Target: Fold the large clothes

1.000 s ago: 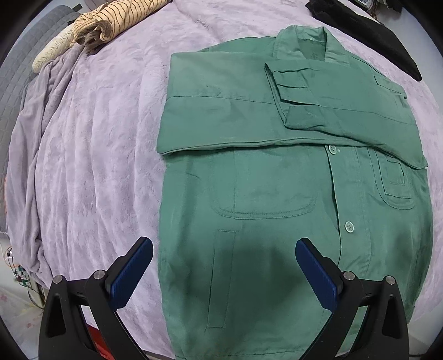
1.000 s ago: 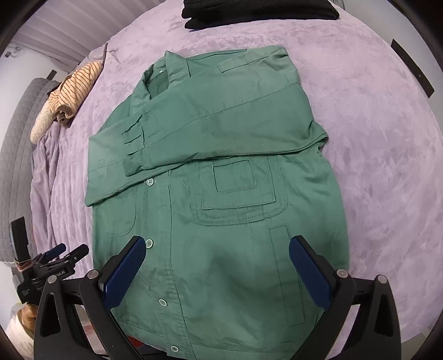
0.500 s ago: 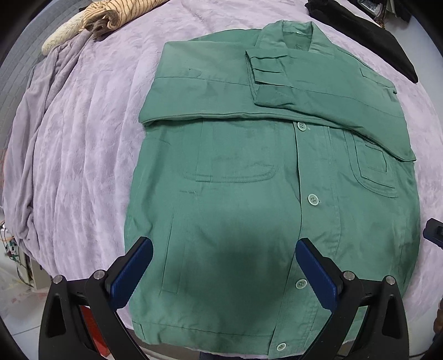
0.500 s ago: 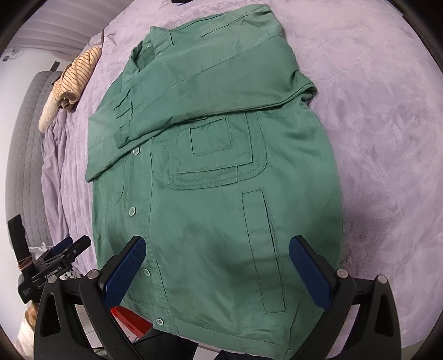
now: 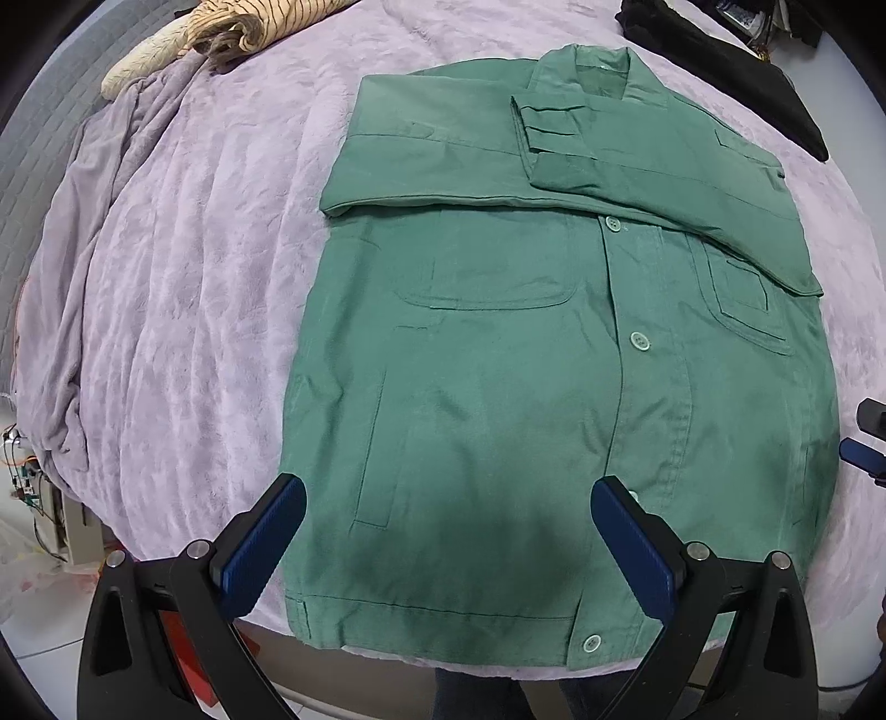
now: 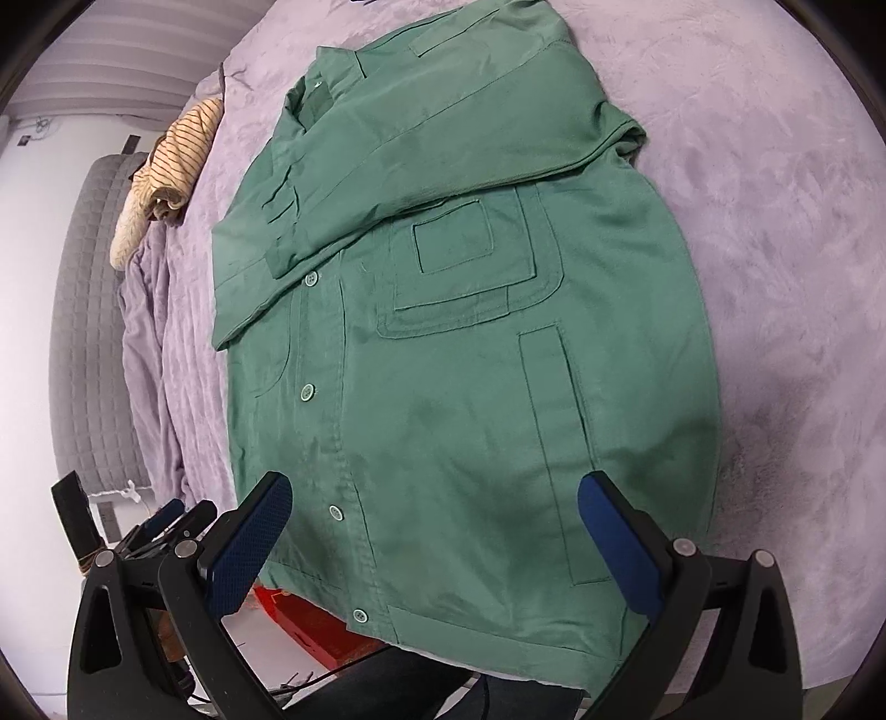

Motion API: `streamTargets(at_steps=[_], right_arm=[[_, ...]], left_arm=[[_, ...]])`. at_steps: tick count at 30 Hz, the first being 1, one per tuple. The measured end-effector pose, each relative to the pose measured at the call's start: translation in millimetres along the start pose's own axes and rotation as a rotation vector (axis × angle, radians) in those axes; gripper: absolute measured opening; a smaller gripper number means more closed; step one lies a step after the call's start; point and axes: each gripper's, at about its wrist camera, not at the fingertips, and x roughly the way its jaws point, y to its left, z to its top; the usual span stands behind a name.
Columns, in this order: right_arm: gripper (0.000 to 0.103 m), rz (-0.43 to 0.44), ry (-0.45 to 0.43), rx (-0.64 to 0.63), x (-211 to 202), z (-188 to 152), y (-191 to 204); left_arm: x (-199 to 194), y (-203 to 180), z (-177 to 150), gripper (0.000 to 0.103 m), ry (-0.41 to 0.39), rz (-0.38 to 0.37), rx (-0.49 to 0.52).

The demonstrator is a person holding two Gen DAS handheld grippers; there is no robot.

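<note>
A green button-up jacket [image 5: 498, 387] lies flat, front up, on a lilac-covered bed [image 5: 183, 266]. Both sleeves are folded across its chest. Its hem lies at the bed's near edge. It also shows in the right wrist view [image 6: 454, 387]. My left gripper [image 5: 448, 537] is open and empty, above the hem's left half. My right gripper [image 6: 437, 531] is open and empty, above the hem's right half. The right gripper's tips show at the right edge of the left wrist view [image 5: 864, 443], and the left gripper shows at the lower left of the right wrist view [image 6: 166, 520].
A striped tan garment [image 5: 243, 27] lies at the bed's far left corner and shows in the right wrist view [image 6: 177, 160]. A black garment [image 5: 736, 72] lies at the far right. A red box [image 6: 315, 626] sits on the floor below the bed edge. A grey padded headboard [image 6: 83, 343] is at left.
Both grippers have drawn back toward the near edge of the bed, so the jacket's hem has come into view under them. Both stayed open. The jacket has not moved.
</note>
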Motion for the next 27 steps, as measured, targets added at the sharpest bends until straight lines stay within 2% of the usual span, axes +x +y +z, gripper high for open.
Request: streamTargets(at_steps=[10, 14, 19, 23, 27], right_arm=[[0.103, -0.013, 0.024, 0.081, 35.5, -64.3, 18.7], [0.103, -0.029, 0.018, 0.125, 39.4, -86.8, 10.2], [0.103, -0.039, -0.025, 0.187, 26.7, -103.6, -7.4], [0.103, -0.055, -0.082, 0.254, 9.3, -114.0, -29.2], [0.103, -0.082, -0.144, 0.341, -5.6, -124.5, -58.6]], left_arm=[[36.0, 55.2, -44.8, 0.103, 0.075, -0.053, -0.016], [45.9, 80.7, -59.0, 0.103, 0.078, -0.041, -0.036], [61.5, 107.0, -69.8, 0.103, 0.087, -0.066, -0.059], [75.5, 123.2, -77.1, 0.103, 0.112, -0.162, -0.093], [94.7, 134.3, -83.6, 0.103, 0.176, -0.262, -0.125]])
